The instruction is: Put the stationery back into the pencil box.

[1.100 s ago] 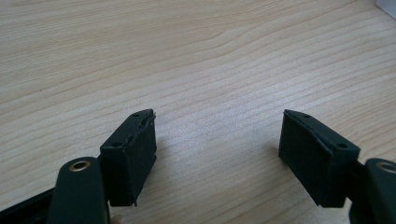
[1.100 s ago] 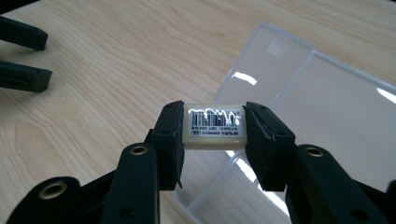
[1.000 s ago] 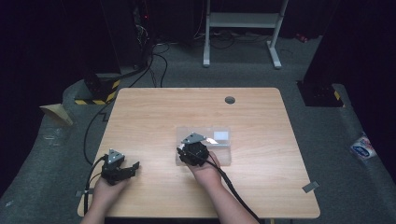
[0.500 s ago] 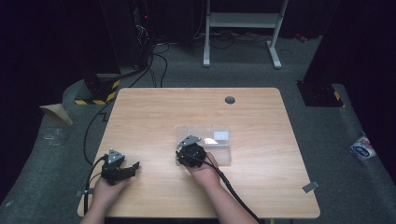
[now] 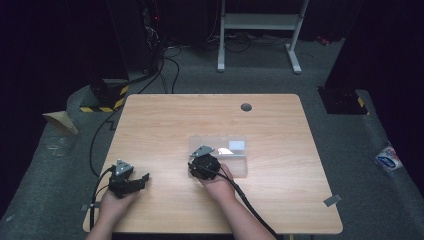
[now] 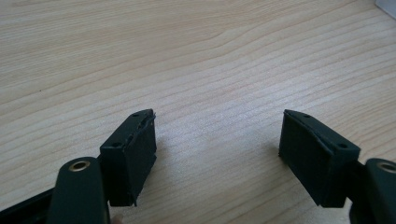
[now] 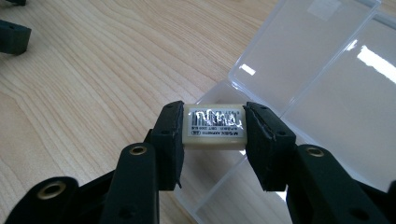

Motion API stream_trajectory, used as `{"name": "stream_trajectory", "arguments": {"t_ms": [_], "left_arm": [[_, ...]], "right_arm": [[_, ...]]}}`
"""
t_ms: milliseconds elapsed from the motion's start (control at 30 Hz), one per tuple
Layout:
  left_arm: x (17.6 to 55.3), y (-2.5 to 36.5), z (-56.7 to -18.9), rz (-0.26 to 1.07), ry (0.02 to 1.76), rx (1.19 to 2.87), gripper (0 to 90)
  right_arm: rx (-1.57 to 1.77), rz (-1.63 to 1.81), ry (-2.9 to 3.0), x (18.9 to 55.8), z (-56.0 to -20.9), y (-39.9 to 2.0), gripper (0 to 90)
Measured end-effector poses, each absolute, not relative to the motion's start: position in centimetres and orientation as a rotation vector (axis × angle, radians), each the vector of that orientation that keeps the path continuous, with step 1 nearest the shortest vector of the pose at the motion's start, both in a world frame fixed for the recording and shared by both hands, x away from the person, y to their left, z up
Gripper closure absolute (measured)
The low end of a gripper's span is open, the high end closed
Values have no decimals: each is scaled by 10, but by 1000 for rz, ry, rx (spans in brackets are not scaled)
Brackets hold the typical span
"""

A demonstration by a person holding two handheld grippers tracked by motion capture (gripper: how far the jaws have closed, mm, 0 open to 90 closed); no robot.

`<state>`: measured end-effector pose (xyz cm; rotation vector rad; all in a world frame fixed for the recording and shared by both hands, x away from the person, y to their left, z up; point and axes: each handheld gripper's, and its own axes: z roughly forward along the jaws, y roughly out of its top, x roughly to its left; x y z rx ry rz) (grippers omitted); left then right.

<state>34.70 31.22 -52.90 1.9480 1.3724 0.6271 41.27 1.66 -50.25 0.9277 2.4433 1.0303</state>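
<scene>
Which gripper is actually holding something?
The right gripper: its jaws clamp a small cream labelled block over the clear box. The left gripper stands open.

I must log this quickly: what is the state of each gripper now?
Left gripper: open, holding nothing, over the wooden table.
Right gripper: shut on a small cream block, above the clear plastic box.

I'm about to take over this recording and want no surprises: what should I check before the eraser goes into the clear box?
1. Right hand-held gripper holds the eraser between both pads: ok.
2. Eraser sits square in the grip, label facing the camera: ok.
3. Clear box is open, lid laid back: ok.
4. Compartment under the eraser is free: cannot tell, the jaws hide part of it.
5. Left hand-held gripper is open over bare table, away from the box: ok.
</scene>
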Motion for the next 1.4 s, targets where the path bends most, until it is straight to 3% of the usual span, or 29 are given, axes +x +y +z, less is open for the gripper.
{"name": "stream_trajectory", "arguments": {"t_ms": [100, 900, 1400], "left_arm": [[347, 312, -529, 626, 1373, 1947, 274], [347, 312, -529, 630, 1372, 1949, 273], [348, 312, -529, 631, 1368, 1952, 273]], "right_arm": [[935, 1040, 2450, 414, -503, 16, 533], [963, 1158, 2359, 398, -478, -4, 452], [987, 1211, 2318, 384, -469, -26, 444]]}}
